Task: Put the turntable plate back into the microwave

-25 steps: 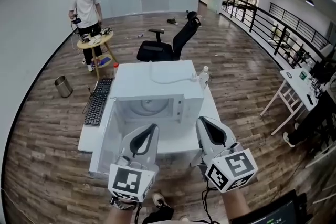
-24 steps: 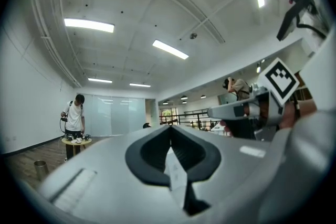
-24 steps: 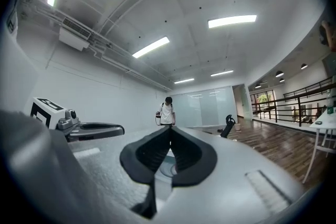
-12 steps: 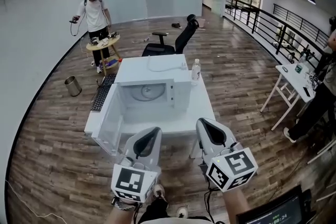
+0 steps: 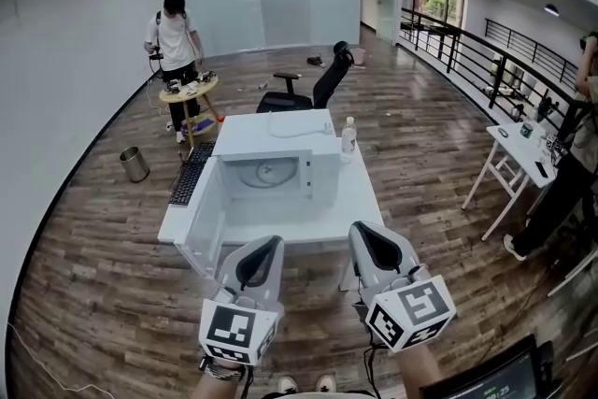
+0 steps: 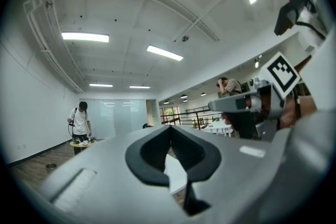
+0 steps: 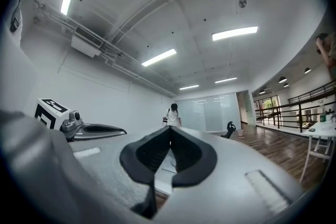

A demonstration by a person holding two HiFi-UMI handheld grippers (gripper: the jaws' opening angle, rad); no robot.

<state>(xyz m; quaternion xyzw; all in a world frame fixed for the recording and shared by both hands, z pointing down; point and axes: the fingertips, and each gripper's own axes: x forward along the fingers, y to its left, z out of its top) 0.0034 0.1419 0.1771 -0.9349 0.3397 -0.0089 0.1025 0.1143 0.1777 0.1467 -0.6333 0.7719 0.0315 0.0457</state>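
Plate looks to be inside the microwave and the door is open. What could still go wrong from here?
1. The open door juts past the table edge, so a passing leg could catch it.
2. The bottle stands close beside the microwave; a careless reach might tip it.
3. Whether the plate sits flat inside cannot be told.

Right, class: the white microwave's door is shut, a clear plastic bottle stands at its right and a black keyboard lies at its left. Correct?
No: the head view shows the white microwave with its door swung open, not shut. The clear plastic bottle at its right and the black keyboard at its left are as stated.
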